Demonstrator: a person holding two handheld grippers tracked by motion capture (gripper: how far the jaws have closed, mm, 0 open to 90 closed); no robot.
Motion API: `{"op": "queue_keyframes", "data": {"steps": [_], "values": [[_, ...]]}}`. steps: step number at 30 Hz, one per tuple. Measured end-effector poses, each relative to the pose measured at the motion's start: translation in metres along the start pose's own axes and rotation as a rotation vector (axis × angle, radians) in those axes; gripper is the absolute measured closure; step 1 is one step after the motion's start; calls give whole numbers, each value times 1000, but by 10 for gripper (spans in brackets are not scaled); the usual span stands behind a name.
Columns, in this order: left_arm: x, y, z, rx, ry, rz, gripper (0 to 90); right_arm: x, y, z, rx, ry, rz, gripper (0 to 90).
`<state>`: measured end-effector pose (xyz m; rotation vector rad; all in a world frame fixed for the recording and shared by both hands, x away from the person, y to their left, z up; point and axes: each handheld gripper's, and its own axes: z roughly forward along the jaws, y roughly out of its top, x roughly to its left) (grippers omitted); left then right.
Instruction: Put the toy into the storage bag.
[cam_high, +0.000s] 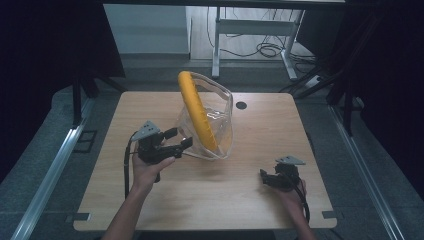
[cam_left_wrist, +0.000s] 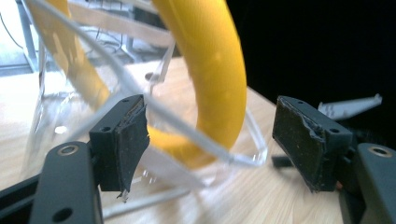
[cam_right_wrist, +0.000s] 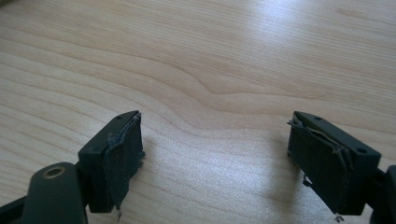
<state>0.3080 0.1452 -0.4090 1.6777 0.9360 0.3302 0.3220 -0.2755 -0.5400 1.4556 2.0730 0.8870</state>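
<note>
A clear plastic pouch (cam_high: 222, 117) with a thick yellow band (cam_high: 197, 112) stands upright on the middle of the wooden table (cam_high: 235, 200). My left gripper (cam_high: 180, 138) is at the pouch's lower left edge, held by a hand. In the left gripper view its jaws stand wide, with the pouch's clear rim (cam_left_wrist: 187, 128) and the yellow band (cam_left_wrist: 219, 70) between them; the left pad (cam_left_wrist: 133, 140) is at the rim, the right pad (cam_left_wrist: 294, 137) apart from it. My right gripper (cam_high: 264, 177) rests low on the table at the right, open (cam_right_wrist: 215, 158) over bare wood.
A dark round hole (cam_high: 241, 105) sits in the tabletop behind the pouch. Beyond the far edge stand a white desk frame (cam_high: 216, 45) and cables (cam_high: 270, 50) on the floor. Metal rails (cam_high: 50, 175) run along the table's left and right sides.
</note>
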Motion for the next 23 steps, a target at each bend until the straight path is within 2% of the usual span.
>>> {"op": "queue_keyframes", "data": {"steps": [3, 8, 11, 13, 23], "values": [[1, -11, -4, 27, 17, 15, 272, 0, 0, 0, -1, -1, -3, 182], [6, -32, -12, 65, 13, 1, 275, 0, 0, 0, -1, -1, -3, 182], [8, -41, -12, 105, 13, -2, 280, 0, 0, 0, -1, -2, -4, 182], [9, -44, -12, 123, 20, 14, 280, 0, 0, 0, -1, -2, -4, 182], [14, -48, -13, 124, 12, -12, 282, 0, 0, 0, -1, -2, -4, 182]]}}
